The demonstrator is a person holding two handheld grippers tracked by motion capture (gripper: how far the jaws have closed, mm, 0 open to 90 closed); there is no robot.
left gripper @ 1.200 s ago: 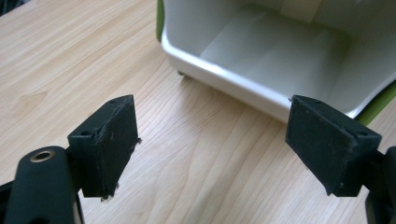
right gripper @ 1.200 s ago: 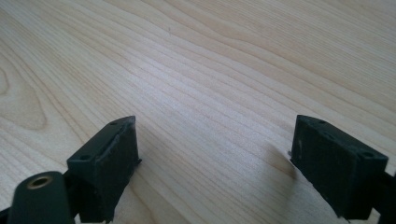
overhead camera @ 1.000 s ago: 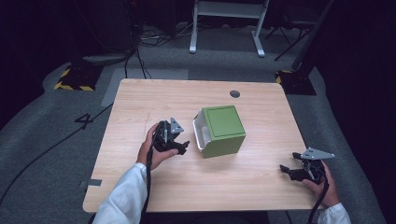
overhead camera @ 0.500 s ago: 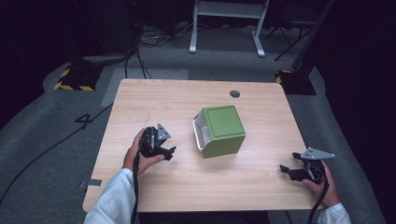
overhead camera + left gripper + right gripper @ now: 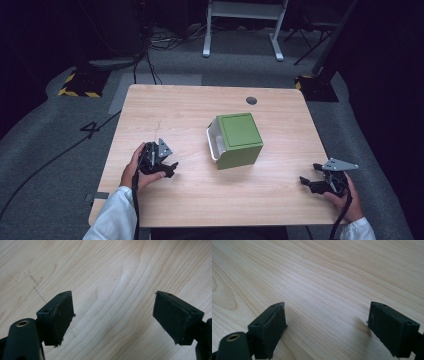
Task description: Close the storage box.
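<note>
Both grippers' jaws wide, green box (image 5: 240,140) between, apart

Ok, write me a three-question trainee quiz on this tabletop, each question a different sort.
1. True or false: the left gripper has its jaws apart.
2. What stands between the two grippers on the table? A) red bowl B) green box C) blue mug
3. Fill in: the right gripper holds ____.

Key: 1 true; 2 B; 3 nothing, its jaws are apart over bare wood.
</note>
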